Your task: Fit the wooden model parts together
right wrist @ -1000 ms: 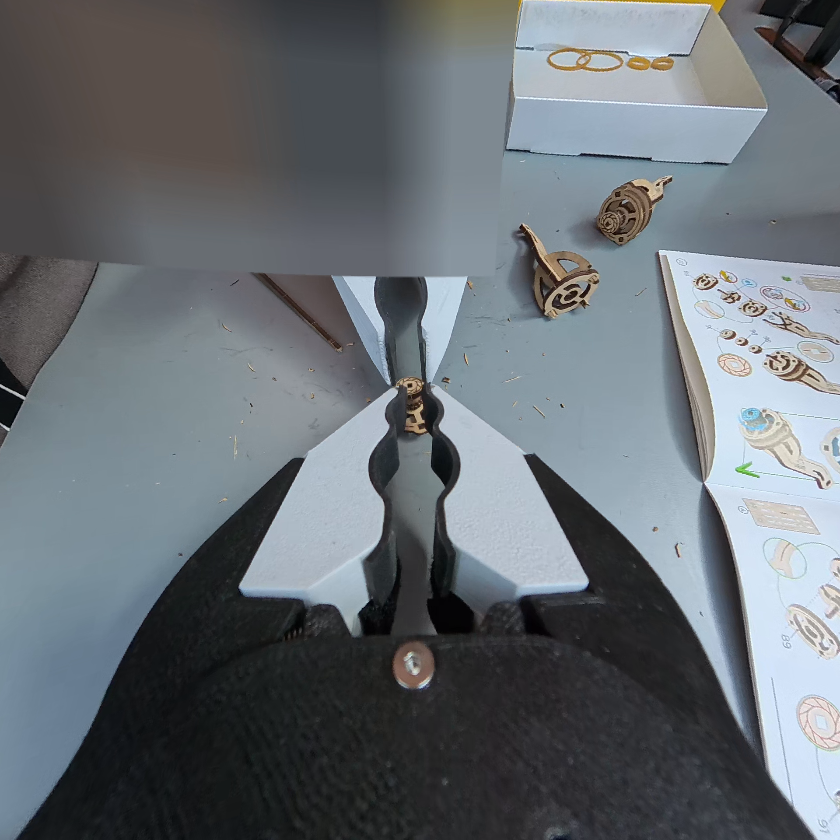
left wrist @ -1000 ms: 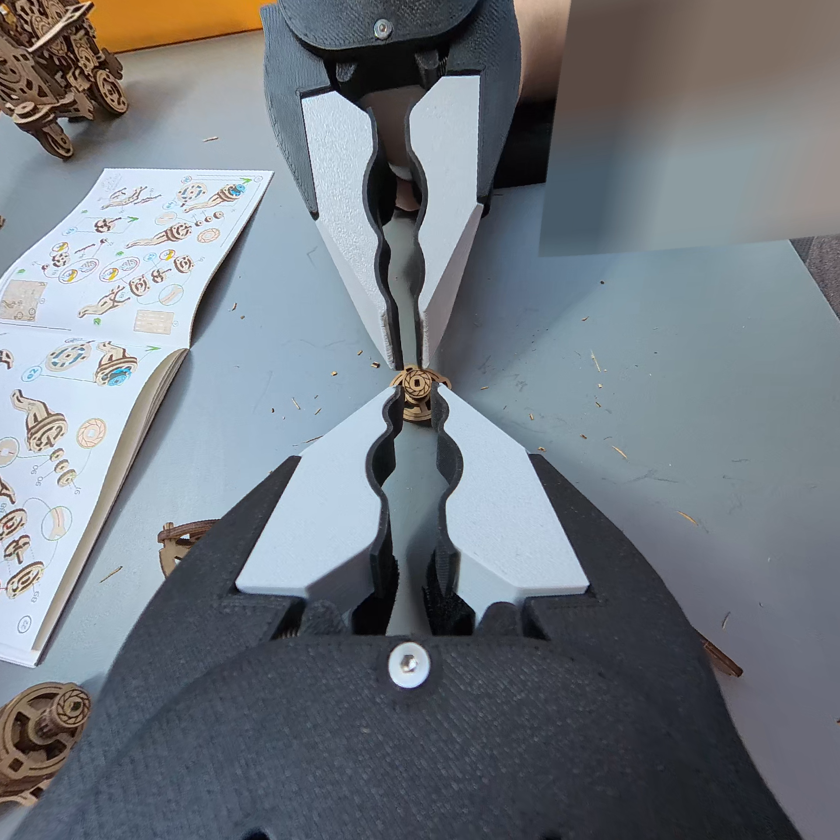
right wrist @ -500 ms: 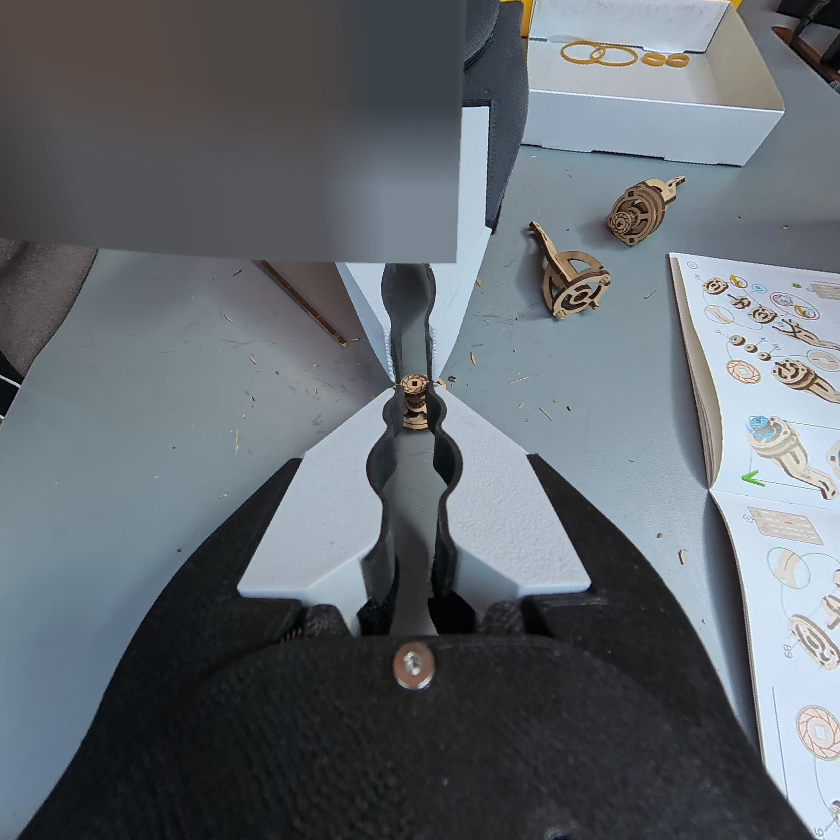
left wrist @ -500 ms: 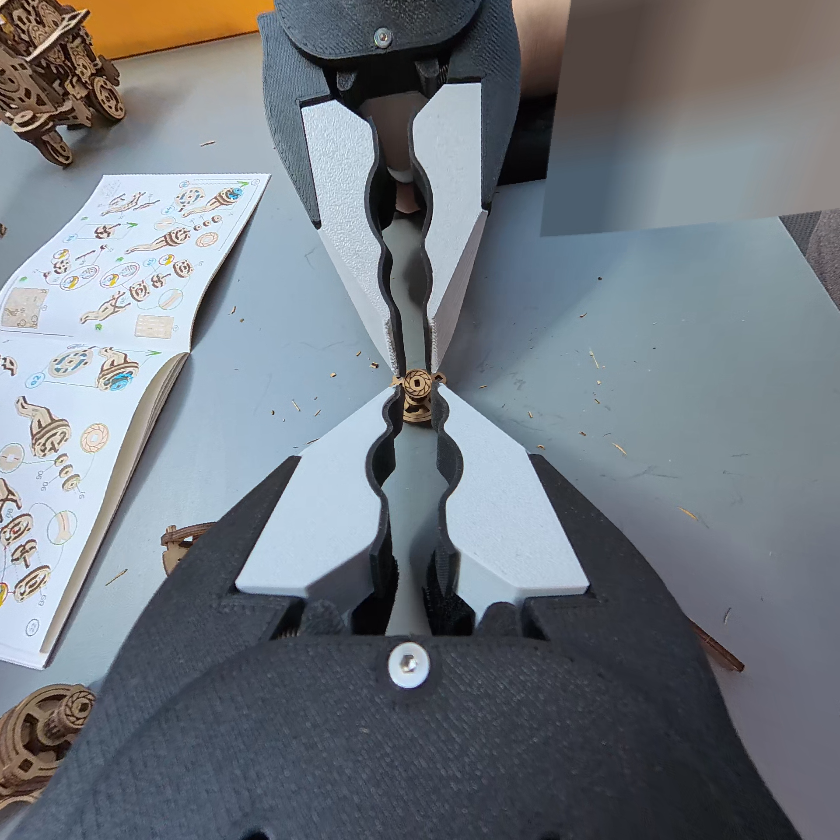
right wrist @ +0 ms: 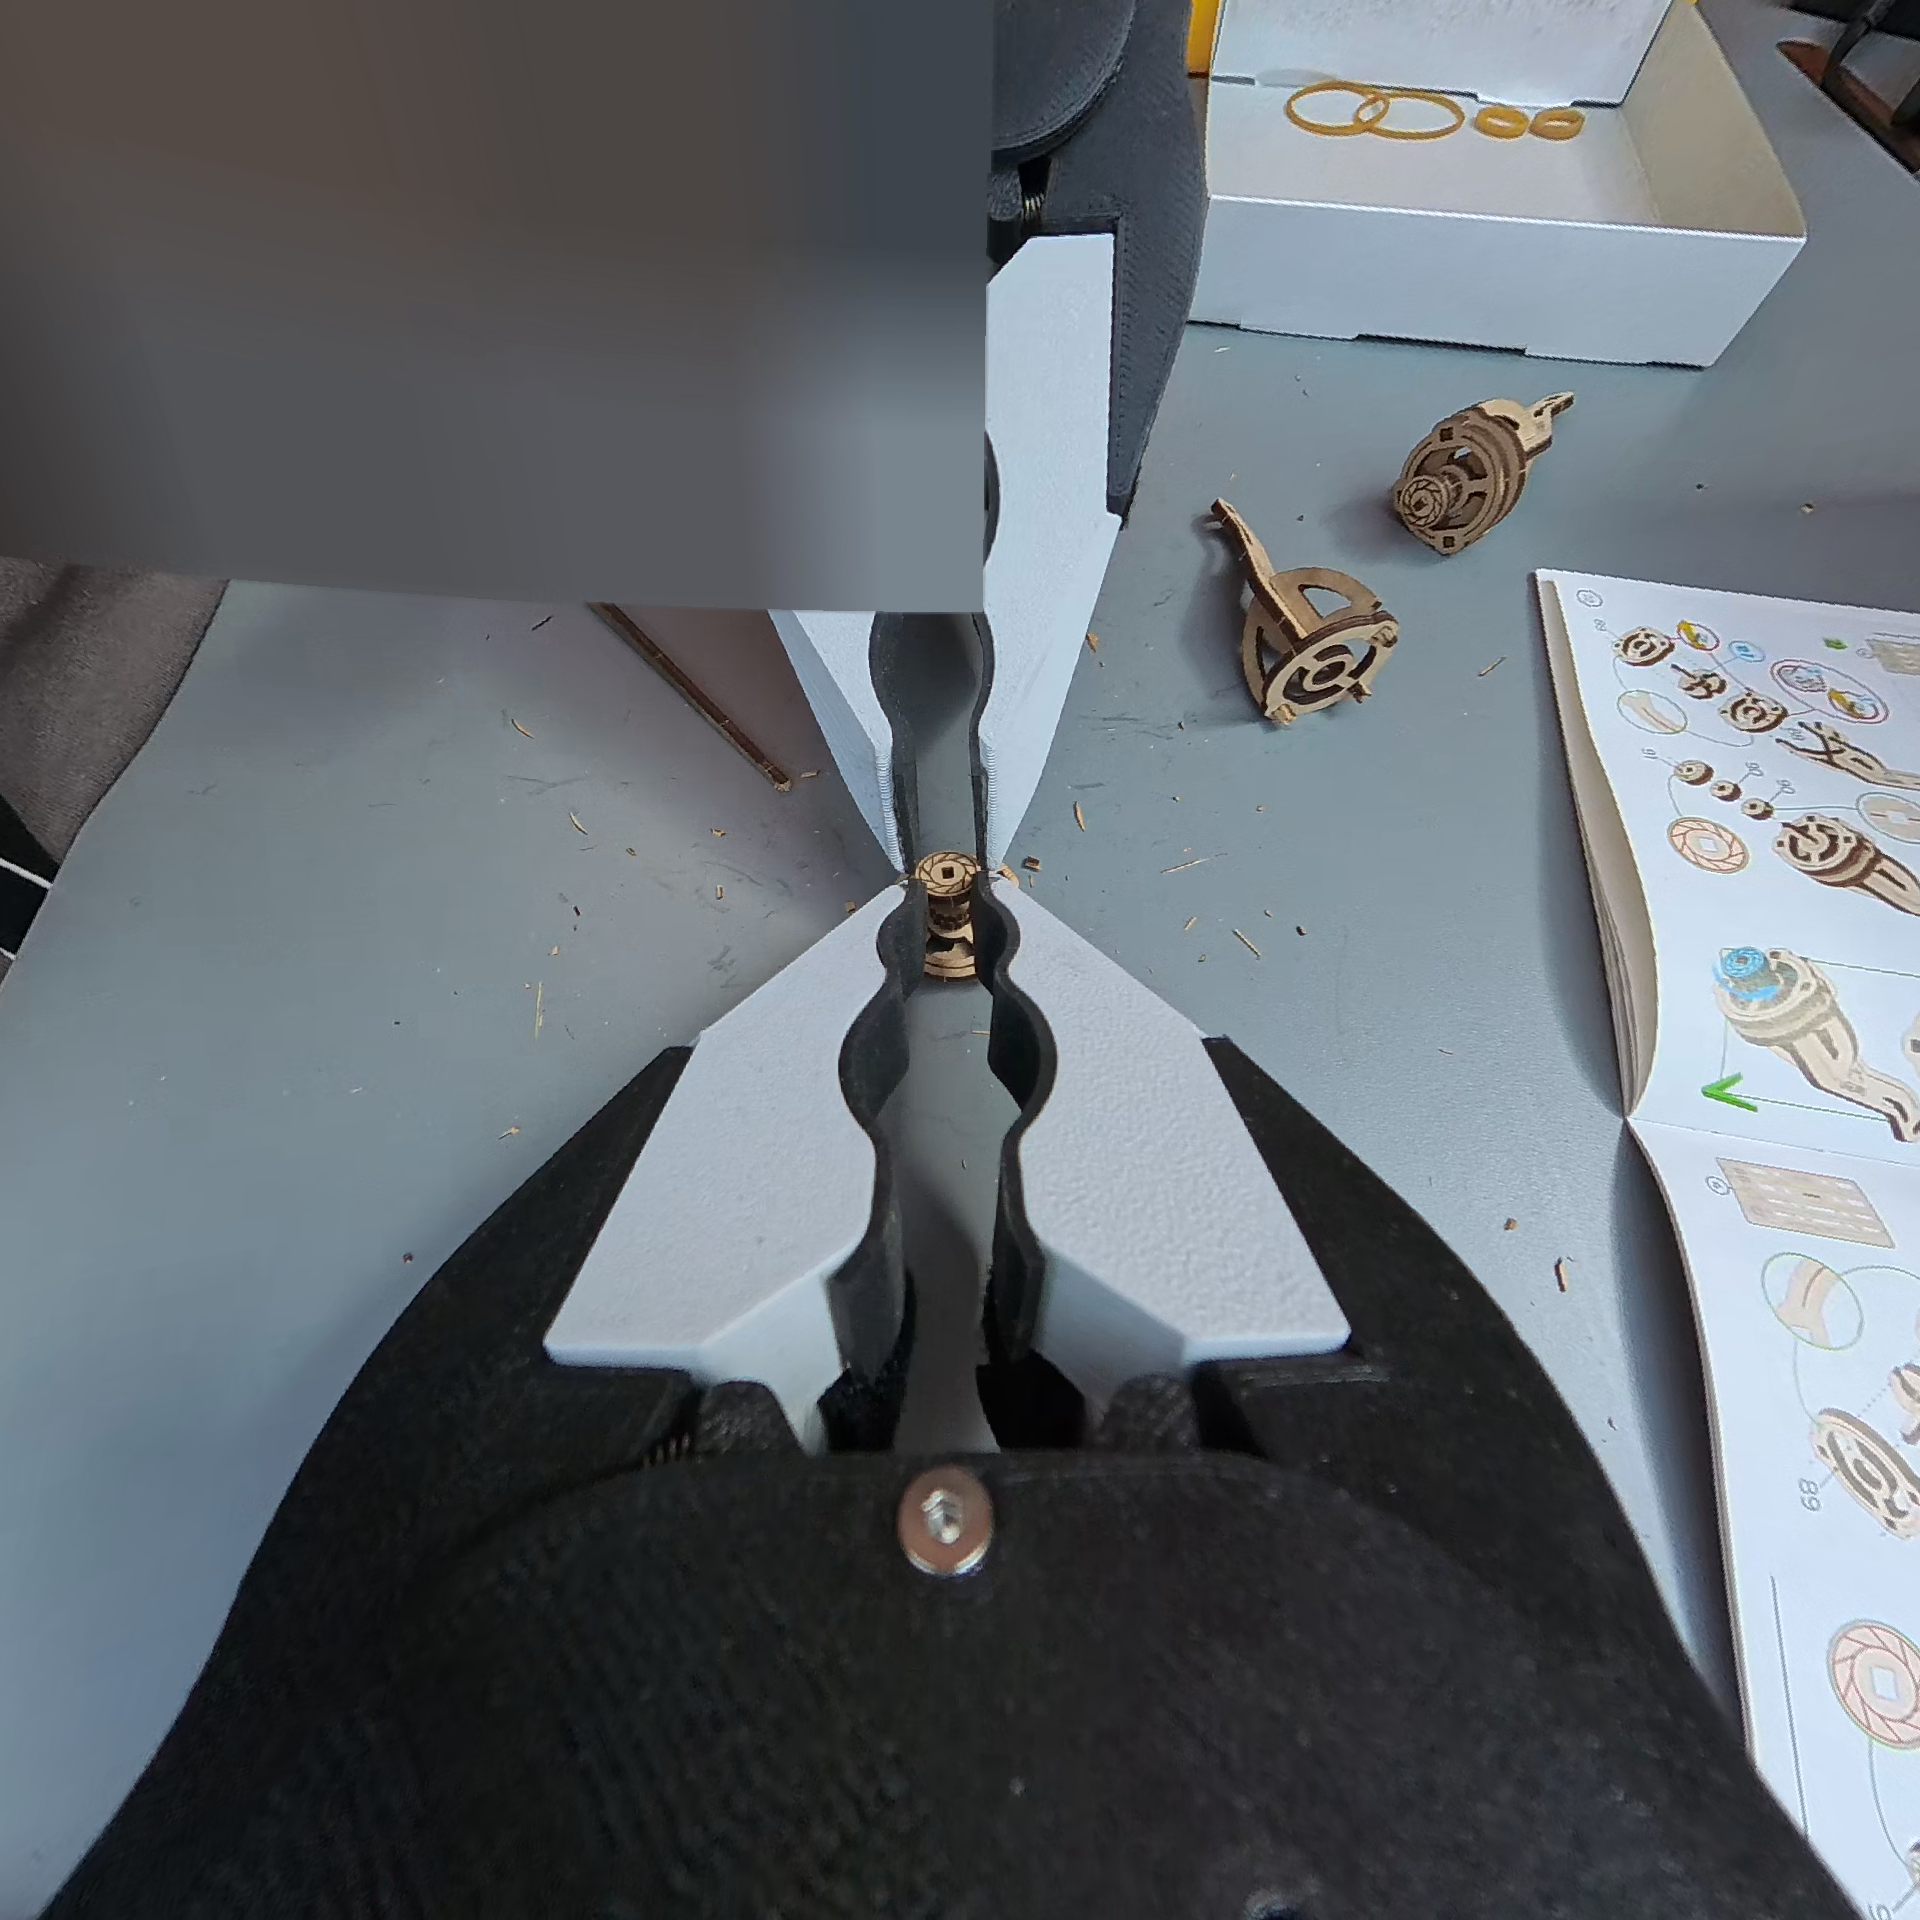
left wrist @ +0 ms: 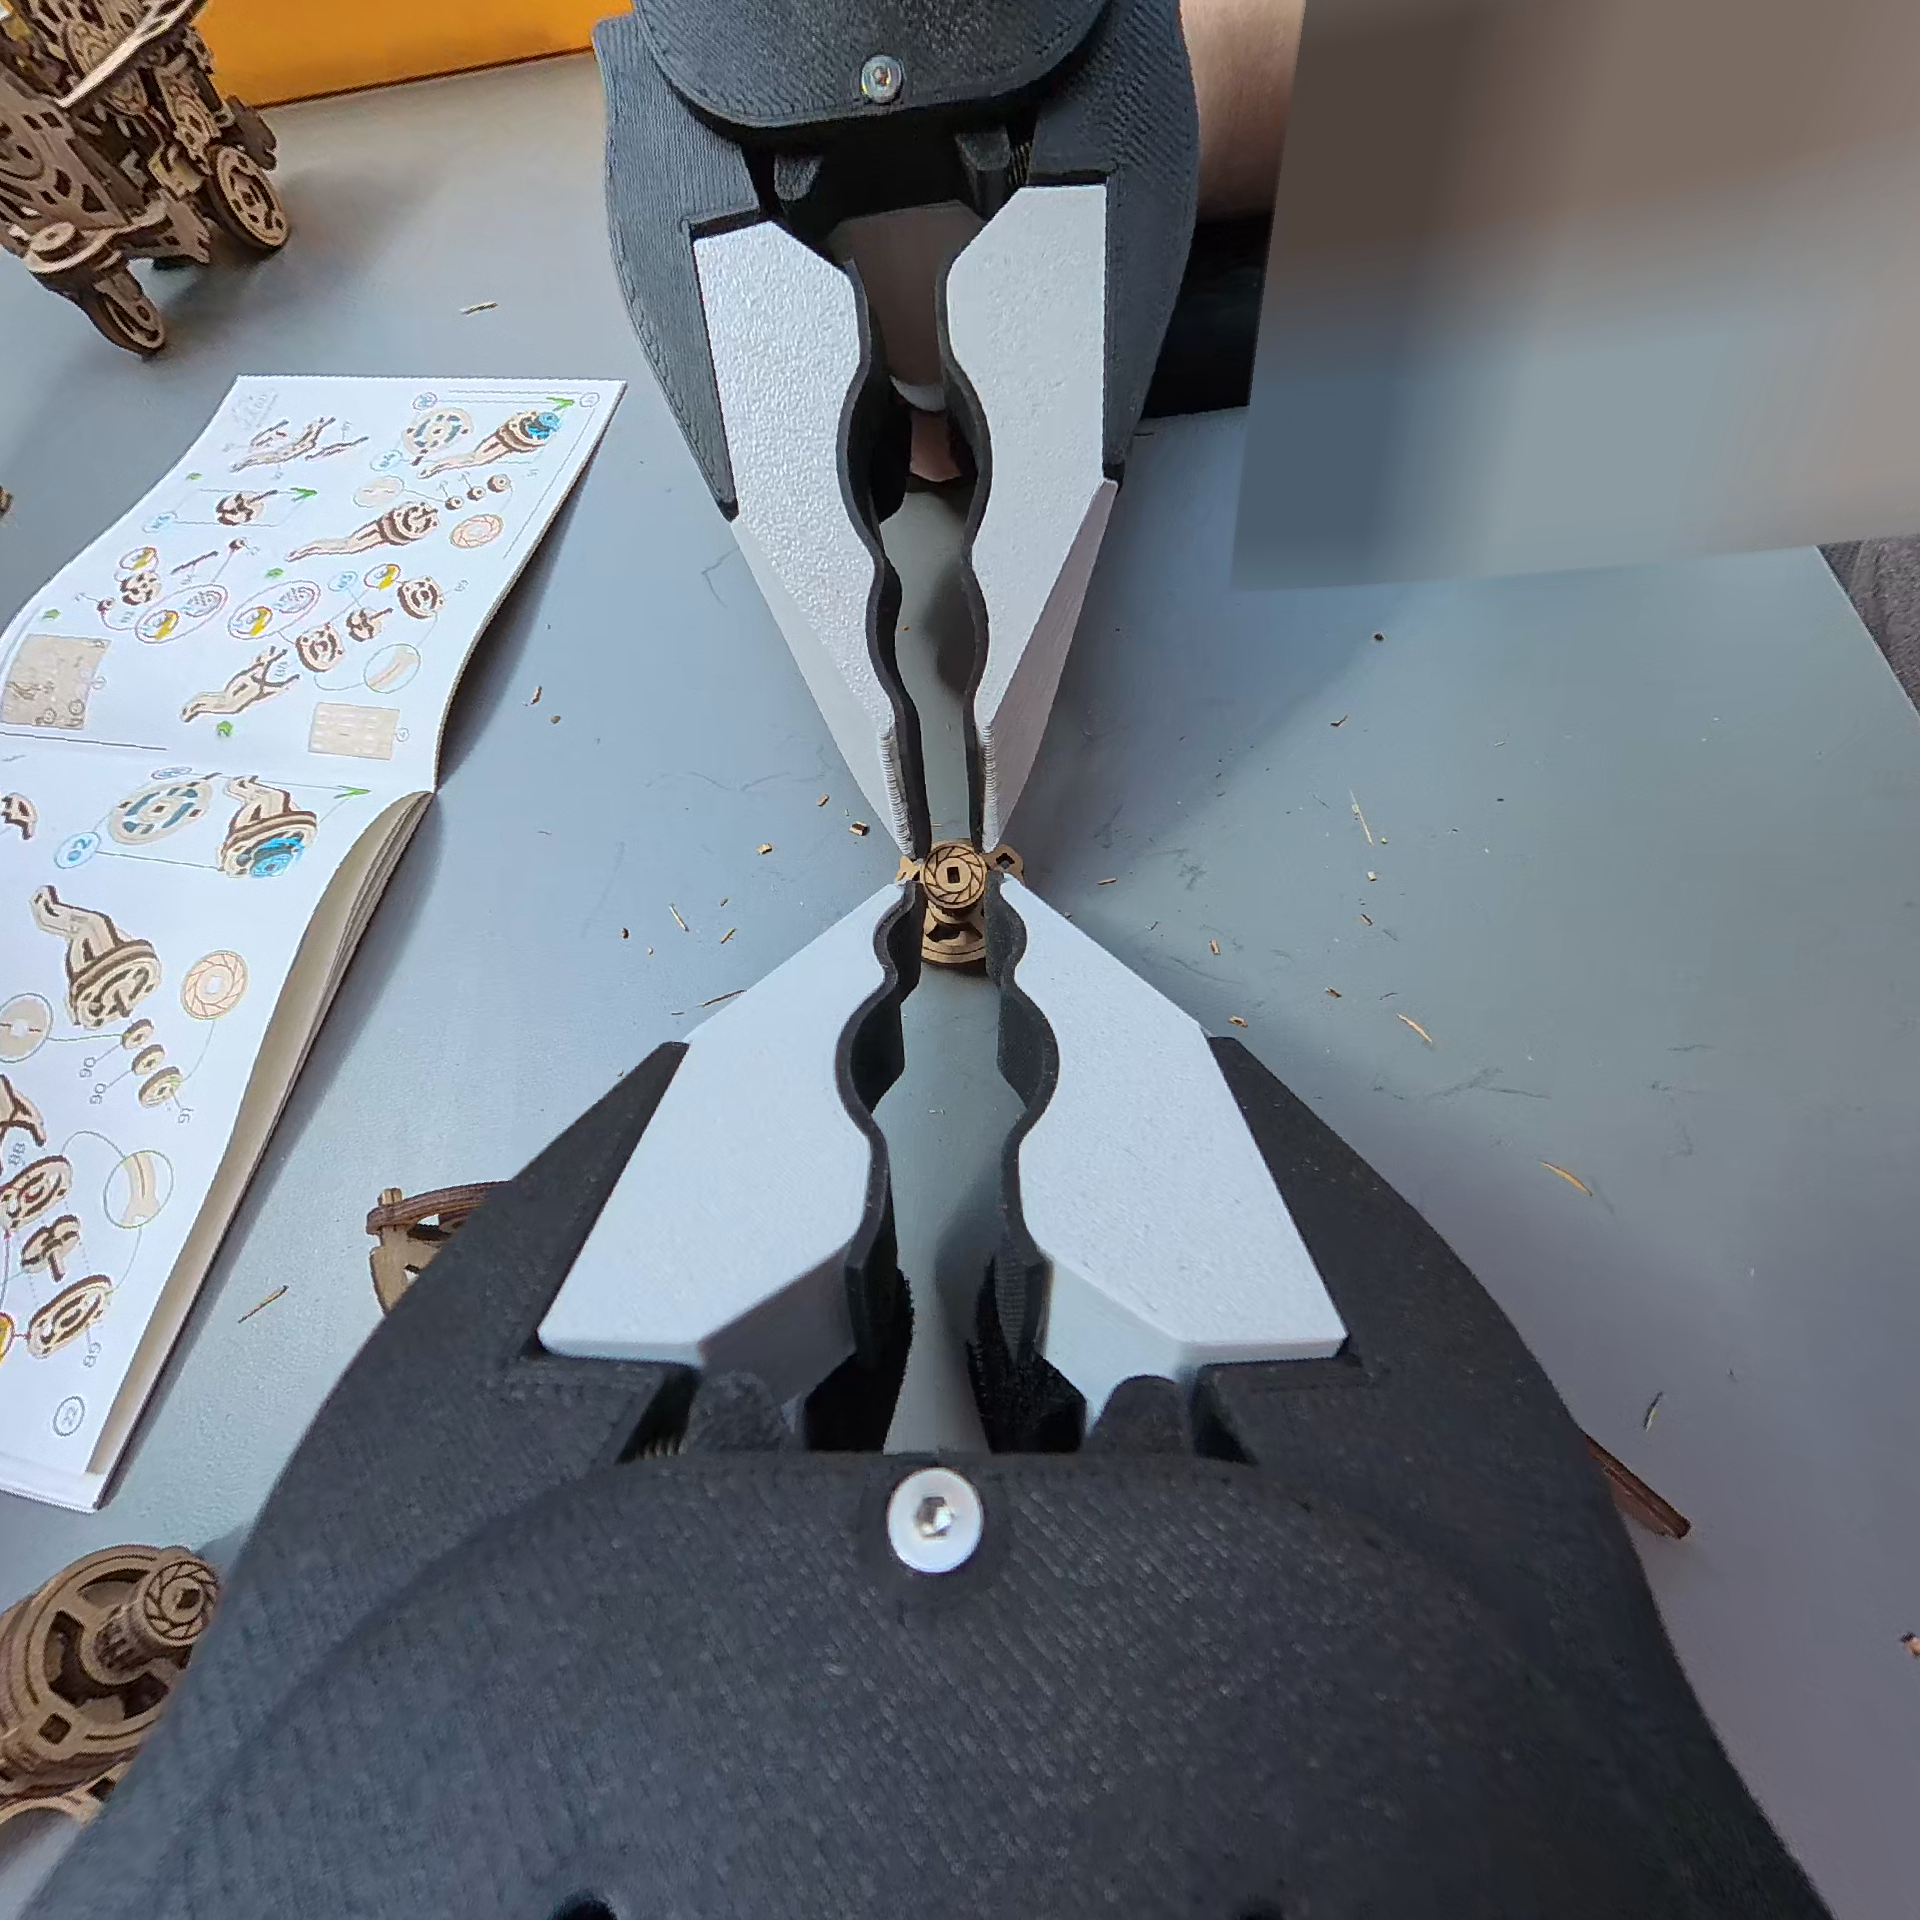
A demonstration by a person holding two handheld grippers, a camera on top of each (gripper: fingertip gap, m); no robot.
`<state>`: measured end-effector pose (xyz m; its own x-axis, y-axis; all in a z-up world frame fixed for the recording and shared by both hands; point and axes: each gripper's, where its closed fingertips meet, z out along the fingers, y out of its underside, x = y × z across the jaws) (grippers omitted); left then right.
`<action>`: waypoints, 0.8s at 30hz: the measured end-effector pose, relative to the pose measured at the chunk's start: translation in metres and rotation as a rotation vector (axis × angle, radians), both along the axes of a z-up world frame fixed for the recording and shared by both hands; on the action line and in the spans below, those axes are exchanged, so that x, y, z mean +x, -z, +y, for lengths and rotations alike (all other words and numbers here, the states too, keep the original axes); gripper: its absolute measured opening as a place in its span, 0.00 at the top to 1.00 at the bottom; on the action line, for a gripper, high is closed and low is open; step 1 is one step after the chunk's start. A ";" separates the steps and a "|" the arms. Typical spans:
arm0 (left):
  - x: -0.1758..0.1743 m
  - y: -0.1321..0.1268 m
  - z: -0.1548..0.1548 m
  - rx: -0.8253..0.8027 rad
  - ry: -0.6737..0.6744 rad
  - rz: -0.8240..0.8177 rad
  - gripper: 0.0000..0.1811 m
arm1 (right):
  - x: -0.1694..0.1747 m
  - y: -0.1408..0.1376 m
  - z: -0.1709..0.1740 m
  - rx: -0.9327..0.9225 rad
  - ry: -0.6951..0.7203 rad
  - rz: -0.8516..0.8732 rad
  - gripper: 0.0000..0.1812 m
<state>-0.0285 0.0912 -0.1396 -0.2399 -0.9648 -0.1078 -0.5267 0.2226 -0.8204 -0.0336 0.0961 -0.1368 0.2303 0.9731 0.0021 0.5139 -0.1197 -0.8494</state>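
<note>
A small wooden spool (left wrist: pixel 951 904) with round end discs stands between both grippers just above the grey table (left wrist: pixel 1455 935). My left gripper (left wrist: pixel 951 909) comes from below in the left wrist view, jaws narrow and pressed on the spool's sides. My right gripper (left wrist: pixel 945 831) faces it from the far side, its tips against the spool's top disc. In the right wrist view the spool (right wrist: pixel 948 920) sits between my right gripper's (right wrist: pixel 945 920) pads, and the left gripper (right wrist: pixel 940 831) meets it from the far side. A flat tabbed piece under the top disc is mostly hidden.
An open instruction booklet (left wrist: pixel 208 831) lies left of the grippers and shows at the right in the right wrist view (right wrist: pixel 1766 1039). A finished wooden model (left wrist: pixel 125 156), a wheel assembly (left wrist: pixel 94 1662), two subassemblies (right wrist: pixel 1309 644) (right wrist: pixel 1465 468) and a white box (right wrist: pixel 1455 260) lie around. The tips of both grippers are at nearly the same place. It is some 15 cm from my left tips to the wheel assembly (left wrist: pixel 94 1662). My right wrist view (right wrist: pixel 1454 465) looks at it from another angle.
The spool has turned so its round top disc faces up. The right gripper's tips look slightly wider apart. Both grippers stay tip to tip at the same spot.
</note>
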 end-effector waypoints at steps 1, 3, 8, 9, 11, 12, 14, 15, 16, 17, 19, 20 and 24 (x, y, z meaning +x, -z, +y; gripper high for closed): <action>0.000 0.000 0.000 -0.002 -0.002 0.000 0.95 | 0.000 0.000 0.000 -0.007 -0.002 0.002 0.96; 0.000 0.000 0.000 0.005 -0.003 0.000 0.95 | 0.000 0.000 0.000 -0.023 -0.005 0.006 0.96; 0.001 -0.001 -0.001 0.004 -0.005 -0.005 0.95 | 0.000 -0.001 -0.001 -0.032 -0.009 0.012 0.96; 0.001 -0.001 -0.001 -0.001 -0.006 -0.007 0.95 | 0.000 -0.001 -0.001 -0.032 -0.009 0.015 0.96; 0.001 -0.005 -0.001 -0.021 -0.007 -0.024 0.95 | 0.001 -0.003 0.000 -0.035 -0.006 0.030 0.95; 0.001 -0.007 0.000 -0.034 -0.010 -0.036 0.95 | 0.002 -0.004 0.001 -0.038 0.000 0.033 0.94; -0.001 -0.012 0.003 -0.043 -0.018 -0.053 0.95 | 0.005 -0.002 0.003 -0.030 0.010 0.015 0.93; -0.003 -0.014 0.006 -0.037 -0.027 -0.058 0.95 | 0.006 0.000 0.005 -0.021 0.018 0.004 0.92; -0.005 -0.016 0.009 -0.036 -0.039 -0.067 0.95 | 0.007 0.000 0.006 -0.014 0.027 -0.002 0.92; -0.007 -0.019 0.011 -0.046 -0.051 -0.079 0.95 | 0.008 0.000 0.006 -0.015 0.027 -0.003 0.91; -0.010 -0.025 0.014 -0.081 -0.069 -0.102 0.95 | 0.008 0.001 0.007 -0.029 0.030 -0.005 0.91; -0.011 -0.026 0.014 -0.096 -0.071 -0.106 0.95 | 0.008 0.002 0.007 -0.039 0.030 -0.007 0.90; -0.008 -0.023 0.008 -0.066 -0.060 -0.087 0.95 | 0.008 0.005 0.007 -0.063 0.032 -0.020 0.89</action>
